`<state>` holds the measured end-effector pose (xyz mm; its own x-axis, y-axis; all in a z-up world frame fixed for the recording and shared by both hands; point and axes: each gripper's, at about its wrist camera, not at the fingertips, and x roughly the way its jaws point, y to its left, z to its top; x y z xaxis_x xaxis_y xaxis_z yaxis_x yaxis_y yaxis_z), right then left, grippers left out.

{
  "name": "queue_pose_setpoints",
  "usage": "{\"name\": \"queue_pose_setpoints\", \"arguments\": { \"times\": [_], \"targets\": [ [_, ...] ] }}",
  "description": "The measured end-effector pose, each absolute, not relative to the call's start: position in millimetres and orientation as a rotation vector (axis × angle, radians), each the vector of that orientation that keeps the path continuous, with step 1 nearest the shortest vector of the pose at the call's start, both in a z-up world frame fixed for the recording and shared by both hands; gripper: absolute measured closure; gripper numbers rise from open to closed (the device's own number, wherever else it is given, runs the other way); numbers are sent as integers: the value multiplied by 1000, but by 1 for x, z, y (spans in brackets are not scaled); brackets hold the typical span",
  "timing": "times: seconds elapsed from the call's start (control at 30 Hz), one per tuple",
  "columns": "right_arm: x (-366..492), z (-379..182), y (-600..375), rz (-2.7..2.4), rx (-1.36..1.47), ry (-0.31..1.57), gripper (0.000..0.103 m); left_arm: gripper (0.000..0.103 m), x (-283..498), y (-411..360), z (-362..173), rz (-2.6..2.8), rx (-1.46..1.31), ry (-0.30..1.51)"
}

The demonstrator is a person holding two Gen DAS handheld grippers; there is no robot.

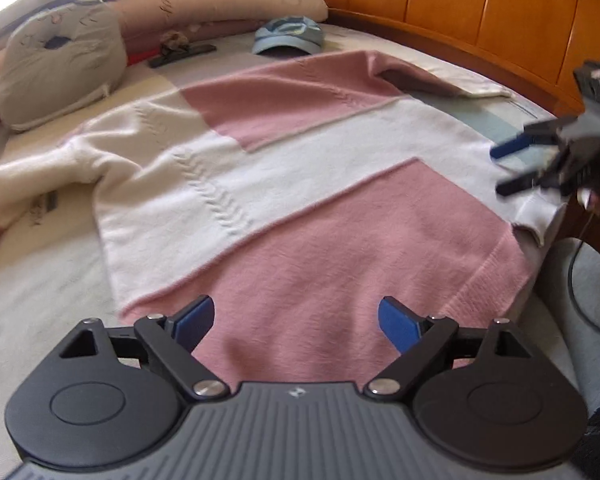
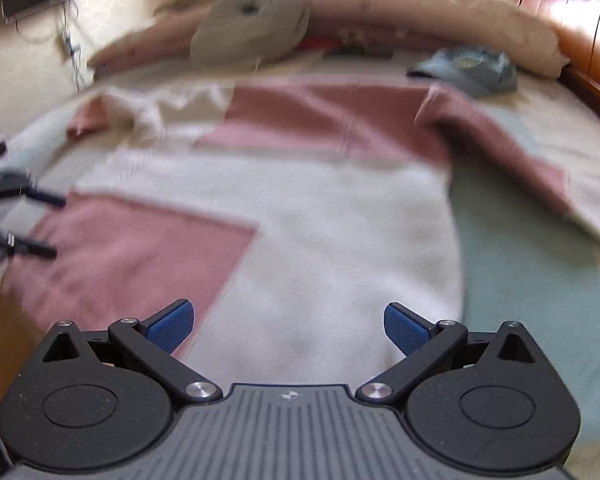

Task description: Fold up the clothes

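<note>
the left tongs [image 1: 296,322] and right tongs [image 2: 289,326] both gape apart, gripping nothing, above the near hem of the pink-and-white sweater [image 1: 284,168] spread flat on the bed [image 1: 40,292] ahead.

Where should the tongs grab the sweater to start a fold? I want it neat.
Likely the near hem of the sweater, coming from the near bed edge: it lies flat, sleeves spread sideways, and both the left tongs and right tongs stand open above it.

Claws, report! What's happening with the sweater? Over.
Left claw open, right claw open, both empty. Pink-and-white knit sweater flat on bed, unfolded. Blue cap beyond, clear.
</note>
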<state>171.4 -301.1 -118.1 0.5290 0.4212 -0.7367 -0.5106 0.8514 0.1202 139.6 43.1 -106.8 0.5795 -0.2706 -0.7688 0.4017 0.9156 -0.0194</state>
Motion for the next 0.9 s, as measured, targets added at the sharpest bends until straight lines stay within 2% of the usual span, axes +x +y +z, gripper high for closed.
{"name": "queue_pose_setpoints", "arguments": {
  "times": [0.1,0.23,0.3,0.4,0.57,0.7,0.83,0.9],
  "targets": [
    [138,-128,-311,509,-185,810,0,11,121,47,-116,-353,164,876],
    [108,-120,-326,492,-189,849,0,11,107,53,-108,-350,173,894],
    [109,-110,-325,482,-140,862,0,11,109,47,-101,-363,201,865],
    [113,-98,-311,521,-86,787,0,11,118,32,-93,-394,190,816],
    [125,-123,-284,478,-65,872,0,11,121,20,-105,-388,142,871],
    [84,-124,-287,447,-96,844,0,9,88,24,-115,-397,166,879],
    [70,-119,-296,431,-50,940,0,9,86,31,-98,-421,168,846],
    [72,-107,-295,403,-69,899,0,9,94,32,-84,-417,170,793]
  ]
}}
